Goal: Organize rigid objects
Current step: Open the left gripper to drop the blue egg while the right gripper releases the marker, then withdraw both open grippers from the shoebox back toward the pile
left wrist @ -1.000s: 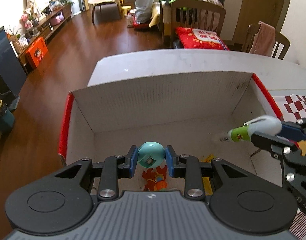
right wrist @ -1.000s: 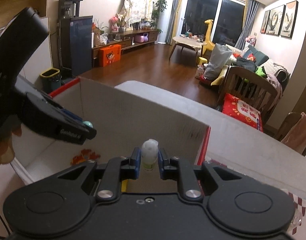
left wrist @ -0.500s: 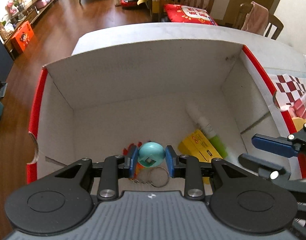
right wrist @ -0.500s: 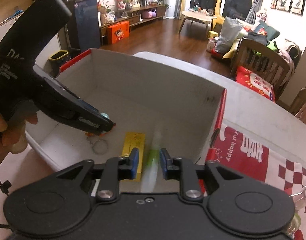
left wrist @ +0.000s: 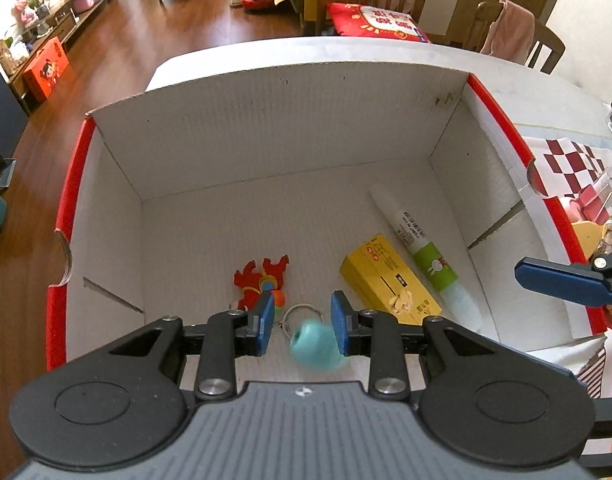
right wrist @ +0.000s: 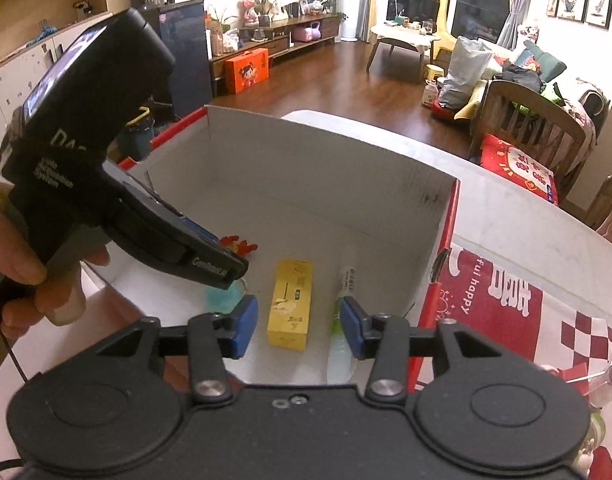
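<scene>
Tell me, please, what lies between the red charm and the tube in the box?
The yellow carton lies between them, nearer the tube. The left wrist view shows it best.

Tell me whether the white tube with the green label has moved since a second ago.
Yes. The white tube with the green label has dropped from the right tool and now lies on the cardboard box floor beside the yellow carton.

My pads (left wrist: 263, 322) are blue on black arms. The box (left wrist: 290, 128) is white inside with red edges. In it lie a teal ball (left wrist: 315, 343), blurred, a red charm (left wrist: 262, 280) with orange and blue touches, a yellow carton (left wrist: 390, 280), and a white tube (left wrist: 420, 246) banded green. Beside the box, a cloth (left wrist: 570, 160) shows dark red and white checks.
</scene>
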Available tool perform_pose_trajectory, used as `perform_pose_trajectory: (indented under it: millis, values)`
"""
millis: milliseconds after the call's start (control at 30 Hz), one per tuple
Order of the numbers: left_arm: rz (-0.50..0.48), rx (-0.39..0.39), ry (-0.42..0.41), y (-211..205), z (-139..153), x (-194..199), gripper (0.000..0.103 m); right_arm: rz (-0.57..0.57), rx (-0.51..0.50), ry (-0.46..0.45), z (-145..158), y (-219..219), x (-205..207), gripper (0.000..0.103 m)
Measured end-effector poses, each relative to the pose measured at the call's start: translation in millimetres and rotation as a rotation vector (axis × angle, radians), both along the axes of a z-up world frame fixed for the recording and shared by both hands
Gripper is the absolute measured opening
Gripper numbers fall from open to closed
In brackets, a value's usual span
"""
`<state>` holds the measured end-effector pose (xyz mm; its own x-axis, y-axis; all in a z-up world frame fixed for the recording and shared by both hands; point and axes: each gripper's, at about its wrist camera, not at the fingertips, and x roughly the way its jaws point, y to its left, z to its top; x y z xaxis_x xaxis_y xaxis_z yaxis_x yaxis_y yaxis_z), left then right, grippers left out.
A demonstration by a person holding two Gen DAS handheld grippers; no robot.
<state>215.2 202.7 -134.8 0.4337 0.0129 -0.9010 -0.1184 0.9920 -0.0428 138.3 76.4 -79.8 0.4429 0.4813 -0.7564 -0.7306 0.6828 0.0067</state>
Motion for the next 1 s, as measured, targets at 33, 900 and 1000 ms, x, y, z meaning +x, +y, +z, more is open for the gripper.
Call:
perform_pose_trajectory:
  millis: [33,900,1000]
  values:
    - [0.001,-0.002,-0.003,0,1,-2,0.03,-0.002,0.006,0.0,2,-2,-1,0.046]
    - [0.012,-0.014,-0.175,-44,62,-46,0.03,-0.046,0.188,-0.011,47,-77,-11,0.066]
    - [0.007,0.02,-0.206,-56,70,-53,0.03,-0.048,0.201,-0.02,50,-90,-12,0.073]
